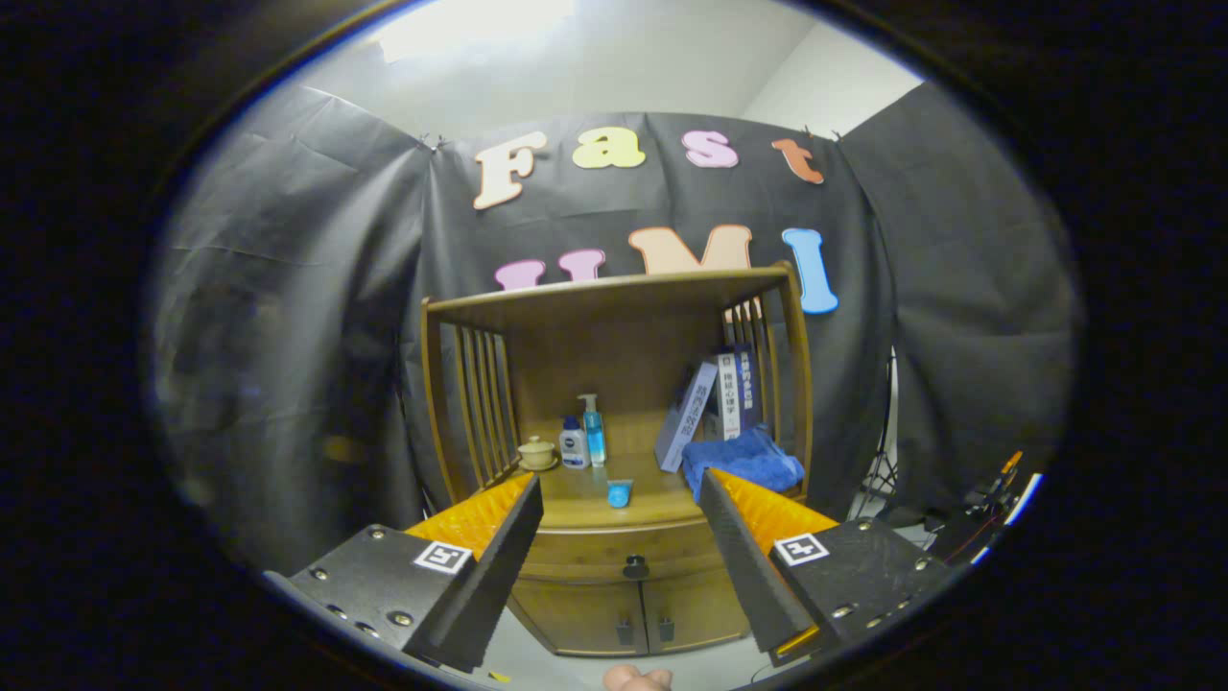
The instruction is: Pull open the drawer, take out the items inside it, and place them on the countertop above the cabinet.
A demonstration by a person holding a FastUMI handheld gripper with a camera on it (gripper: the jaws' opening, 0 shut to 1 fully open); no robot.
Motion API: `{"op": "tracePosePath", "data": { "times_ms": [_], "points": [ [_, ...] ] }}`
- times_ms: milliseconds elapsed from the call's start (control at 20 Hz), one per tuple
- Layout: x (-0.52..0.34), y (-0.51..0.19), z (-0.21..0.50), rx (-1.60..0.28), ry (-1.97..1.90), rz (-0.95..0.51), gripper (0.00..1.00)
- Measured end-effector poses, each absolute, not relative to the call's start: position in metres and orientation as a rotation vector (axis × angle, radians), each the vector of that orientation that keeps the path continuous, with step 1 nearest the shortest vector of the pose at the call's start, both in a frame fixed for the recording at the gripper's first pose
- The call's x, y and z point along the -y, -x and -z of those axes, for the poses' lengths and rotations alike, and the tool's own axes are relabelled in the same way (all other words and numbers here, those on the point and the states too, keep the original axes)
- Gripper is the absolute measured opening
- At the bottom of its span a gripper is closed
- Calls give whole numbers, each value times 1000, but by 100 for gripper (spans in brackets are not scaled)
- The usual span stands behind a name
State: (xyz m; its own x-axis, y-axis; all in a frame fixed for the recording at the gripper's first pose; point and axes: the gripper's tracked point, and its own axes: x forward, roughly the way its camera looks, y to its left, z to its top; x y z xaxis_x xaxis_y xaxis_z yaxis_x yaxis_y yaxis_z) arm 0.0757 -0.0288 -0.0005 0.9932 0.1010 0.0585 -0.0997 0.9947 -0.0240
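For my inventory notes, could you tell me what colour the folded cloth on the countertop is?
Blue; the folded cloth shows best in the gripper view, beside the leaning books.

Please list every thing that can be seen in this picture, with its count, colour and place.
cabinet: one, brown wood, against the black cloth wall
countertop: one, brown, above the drawer
drawer: one, brown, closed, dark knob between the fingers
lower doors: two, brown, closed, under the drawer
lidded cup: one, beige, countertop, left
white bottle: one, beside the cup
pump bottle: one, blue, right of the white bottle
small cup: one, blue, front of countertop
books: several, leaning, right
towel: one, blue, under the books
gripper: one, fingers open, holding nothing
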Motion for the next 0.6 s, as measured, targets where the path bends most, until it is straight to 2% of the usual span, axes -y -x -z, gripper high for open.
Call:
{"op": "tracePosePath", "data": {
  "times_ms": [600],
  "points": [
    [79, -81, 0, 59, -84, -60, 99]
  ]
}}
